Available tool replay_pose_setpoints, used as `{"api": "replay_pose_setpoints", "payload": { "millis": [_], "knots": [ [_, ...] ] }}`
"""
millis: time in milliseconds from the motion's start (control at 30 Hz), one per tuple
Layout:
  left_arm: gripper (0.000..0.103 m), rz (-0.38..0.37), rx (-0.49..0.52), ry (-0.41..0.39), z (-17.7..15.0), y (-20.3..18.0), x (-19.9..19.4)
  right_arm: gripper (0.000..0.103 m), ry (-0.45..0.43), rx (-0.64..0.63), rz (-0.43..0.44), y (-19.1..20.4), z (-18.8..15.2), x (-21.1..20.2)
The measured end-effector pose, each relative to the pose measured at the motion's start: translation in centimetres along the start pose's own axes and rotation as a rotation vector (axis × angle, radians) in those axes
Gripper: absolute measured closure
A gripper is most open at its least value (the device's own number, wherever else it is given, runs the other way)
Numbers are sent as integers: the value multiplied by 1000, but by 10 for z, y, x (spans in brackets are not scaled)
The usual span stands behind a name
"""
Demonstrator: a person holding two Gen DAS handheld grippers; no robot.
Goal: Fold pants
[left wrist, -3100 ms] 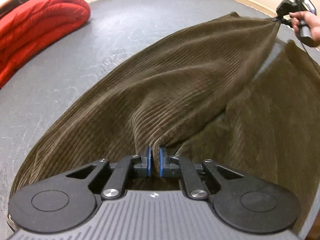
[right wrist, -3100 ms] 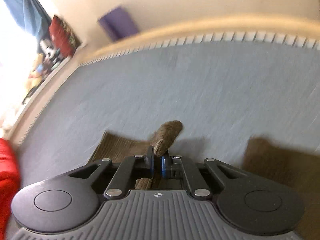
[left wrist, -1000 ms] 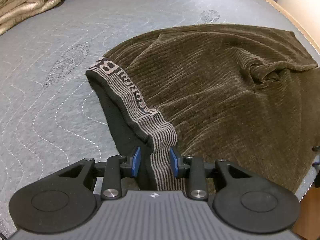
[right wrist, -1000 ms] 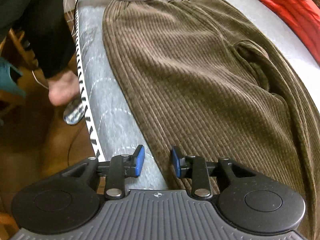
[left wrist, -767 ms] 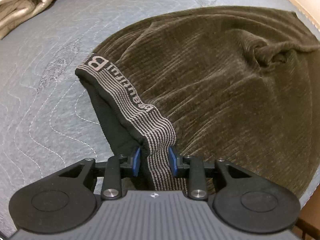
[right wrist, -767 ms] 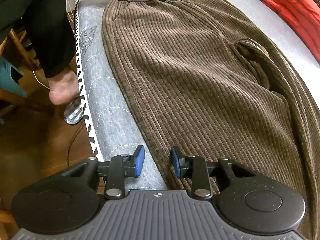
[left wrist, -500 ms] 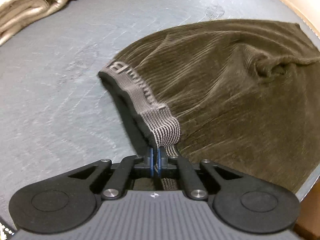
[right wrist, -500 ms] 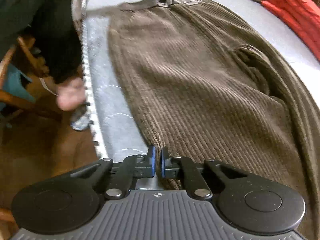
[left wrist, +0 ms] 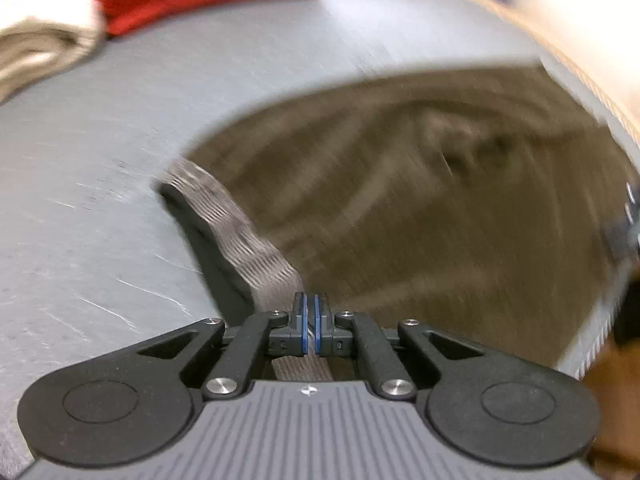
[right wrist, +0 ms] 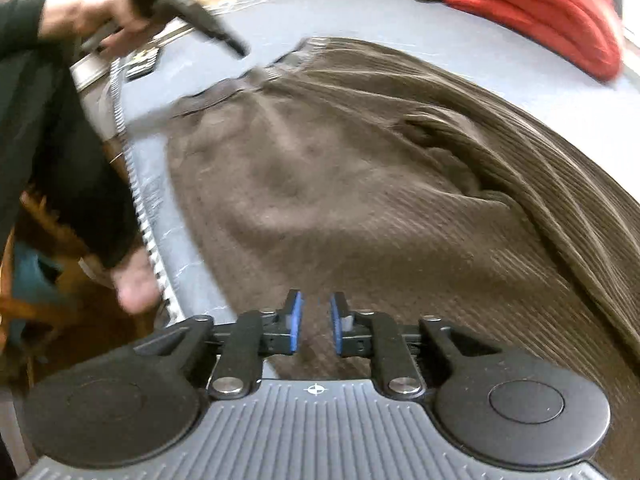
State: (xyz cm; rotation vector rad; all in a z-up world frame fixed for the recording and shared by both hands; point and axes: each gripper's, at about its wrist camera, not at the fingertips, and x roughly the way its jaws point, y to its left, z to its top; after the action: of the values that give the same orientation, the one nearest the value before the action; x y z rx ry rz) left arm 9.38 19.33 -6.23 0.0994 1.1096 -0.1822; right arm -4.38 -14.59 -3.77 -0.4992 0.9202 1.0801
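L claw (left wrist: 311,322) on waistband (left wrist: 236,236)

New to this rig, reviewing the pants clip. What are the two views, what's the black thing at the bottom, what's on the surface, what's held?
There is no robot here: a person holds a two-finger gripper in each hand, and a fisheye camera on each looks forward along its fingers. The black shape at the bottom of each picture is that gripper's own body.

In the left wrist view, the left gripper is shut on the striped grey waistband of the brown corduroy pants.

In the right wrist view, the right gripper is open over the pants, holding nothing.

The pants lie on a grey quilted surface, with folded red and cream cloth at its far side. Both pictures are motion-blurred.
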Motion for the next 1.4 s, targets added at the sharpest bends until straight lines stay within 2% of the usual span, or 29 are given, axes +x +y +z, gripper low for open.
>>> {"api": "replay_pose_setpoints", "payload": {
  "millis": [67,100,133,167,200,267,367,400,600,700,767,833,967,1033,1133,1400],
  "knots": [
    [99,36,76,190,-11,-12,29,81,53,-4,-37,-2,-2,11],
    [99,49,111,217,-16,-17,35,80,98,-22,-59,0,-5,19],
    [99,54,134,209,-13,-21,33,80,158,-46,-87,1,-10,28],
    [96,47,116,194,-8,-21,29,80,226,-82,-120,4,-16,38],
    [94,33,76,174,-3,-18,23,80,251,-114,-134,5,-20,42],
    [92,21,49,114,5,-15,12,79,226,-127,-128,7,-19,39],
    [76,12,32,20,17,-19,-5,79,152,-33,-138,-6,-9,26],
    [74,9,23,-5,22,-20,-8,79,116,-14,-154,-9,-5,21],
    [74,15,-35,-140,51,-31,-24,77,-145,132,-323,-47,27,-43],
    [74,23,-69,-188,61,-25,-33,65,-280,222,-418,-64,40,-90],
    [74,42,-85,-202,67,-25,-34,53,-361,263,-497,-73,42,-118],
    [74,65,-93,-206,70,-25,-35,50,-419,298,-567,-80,38,-136],
    [74,82,-109,-198,75,-23,-32,50,-436,460,-647,-105,10,-134],
    [74,87,-112,-185,77,-24,-28,51,-362,547,-653,-122,3,-123],
    [74,96,-97,-167,78,-24,-19,51,-372,536,-736,-129,3,-122],
    [74,79,-111,-179,88,-28,-14,50,-331,594,-747,-138,-9,-116]
  ]
}}
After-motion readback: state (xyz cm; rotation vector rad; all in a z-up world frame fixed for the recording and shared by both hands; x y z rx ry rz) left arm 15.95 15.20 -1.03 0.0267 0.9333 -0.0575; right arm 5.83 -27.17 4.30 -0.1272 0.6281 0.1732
